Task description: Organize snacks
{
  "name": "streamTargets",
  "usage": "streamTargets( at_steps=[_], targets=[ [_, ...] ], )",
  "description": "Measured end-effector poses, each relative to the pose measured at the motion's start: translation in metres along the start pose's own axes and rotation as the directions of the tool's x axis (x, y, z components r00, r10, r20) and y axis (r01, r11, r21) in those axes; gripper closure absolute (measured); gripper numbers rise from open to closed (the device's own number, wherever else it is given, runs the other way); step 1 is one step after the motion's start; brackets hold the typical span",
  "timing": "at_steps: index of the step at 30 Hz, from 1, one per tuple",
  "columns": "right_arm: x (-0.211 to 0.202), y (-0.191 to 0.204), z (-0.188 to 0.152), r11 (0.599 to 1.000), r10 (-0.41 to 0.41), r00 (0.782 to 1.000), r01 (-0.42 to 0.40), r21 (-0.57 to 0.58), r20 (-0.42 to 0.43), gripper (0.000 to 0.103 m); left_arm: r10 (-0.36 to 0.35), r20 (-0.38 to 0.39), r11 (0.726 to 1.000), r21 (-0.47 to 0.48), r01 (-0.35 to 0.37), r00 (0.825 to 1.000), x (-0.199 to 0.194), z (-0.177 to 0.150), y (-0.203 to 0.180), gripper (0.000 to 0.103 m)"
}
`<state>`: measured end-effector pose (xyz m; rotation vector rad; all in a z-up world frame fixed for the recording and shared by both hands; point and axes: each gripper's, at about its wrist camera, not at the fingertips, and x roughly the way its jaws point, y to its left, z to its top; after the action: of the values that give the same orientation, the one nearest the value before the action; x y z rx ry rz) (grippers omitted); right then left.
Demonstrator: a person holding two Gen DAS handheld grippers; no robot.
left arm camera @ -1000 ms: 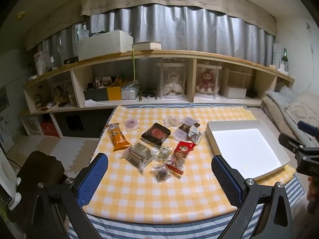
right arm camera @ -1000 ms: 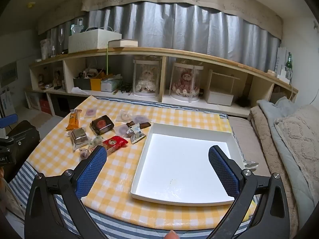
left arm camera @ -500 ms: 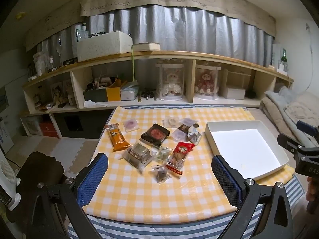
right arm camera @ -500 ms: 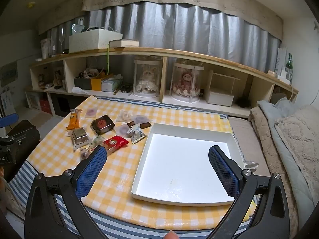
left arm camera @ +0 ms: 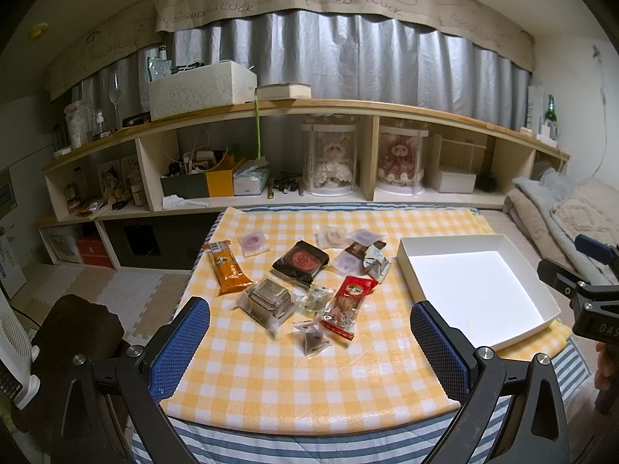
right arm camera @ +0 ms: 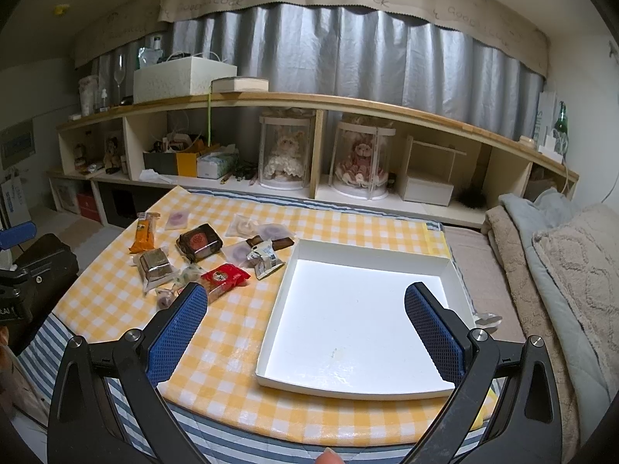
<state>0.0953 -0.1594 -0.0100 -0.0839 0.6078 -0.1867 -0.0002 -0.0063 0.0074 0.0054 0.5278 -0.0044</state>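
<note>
Nothing sorted yet: white tray point(right arm camera: 359, 321) at frame centre is empty, snacks point(left arm camera: 305, 278) all loose on the checked tablecloth point(left arm camera: 294, 382). Left gripper point(left arm camera: 309, 352) and right gripper point(right arm camera: 305, 332) both gape wide, holding nothing.

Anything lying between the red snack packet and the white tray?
No. In the left wrist view, only bare checkered tablecloth separates the red snack packet from the white tray. The right wrist view shows the same gap.

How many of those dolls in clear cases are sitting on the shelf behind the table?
2. The cream-dressed doll stands just left of the wooden divider, and the red-dressed doll just right of it, in neighbouring compartments. No others show, though shelf clutter could hide one.
</note>
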Motion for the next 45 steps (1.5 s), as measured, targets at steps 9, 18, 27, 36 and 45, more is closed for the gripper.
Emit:
streamTargets(
  at_steps=[9,18,27,36,45],
  targets=[
    [0.0002,0.0000,-0.0003,1.000,-0.001,1.000,0.001,0.000,0.000,0.000,-0.001,0.001,1.000,-0.001,0.001,1.000,0.0000,-0.0001,0.0002,0.000],
    [0.0002,0.0004,-0.0006,1.000,-0.001,1.000,0.001,-0.002,0.000,0.000,-0.002,0.002,1.000,-0.001,0.002,1.000,-0.0001,-0.0002,0.0004,0.000],
    [0.0005,0.0018,-0.0015,1.000,-0.001,1.000,0.001,-0.002,0.000,0.000,-0.001,0.003,1.000,-0.001,0.001,1.000,-0.0002,-0.0003,0.0005,0.000],
    [0.0002,0.0030,-0.0020,1.000,0.000,1.000,0.000,-0.001,-0.001,0.000,-0.002,0.004,1.000,-0.002,0.002,1.000,-0.0003,-0.0004,0.0006,0.000],
    [-0.0004,0.0020,-0.0013,1.000,0.000,1.000,0.000,0.000,-0.002,0.000,-0.002,0.005,1.000,-0.002,0.002,1.000,-0.0001,-0.0010,0.0013,0.000]
  ],
)
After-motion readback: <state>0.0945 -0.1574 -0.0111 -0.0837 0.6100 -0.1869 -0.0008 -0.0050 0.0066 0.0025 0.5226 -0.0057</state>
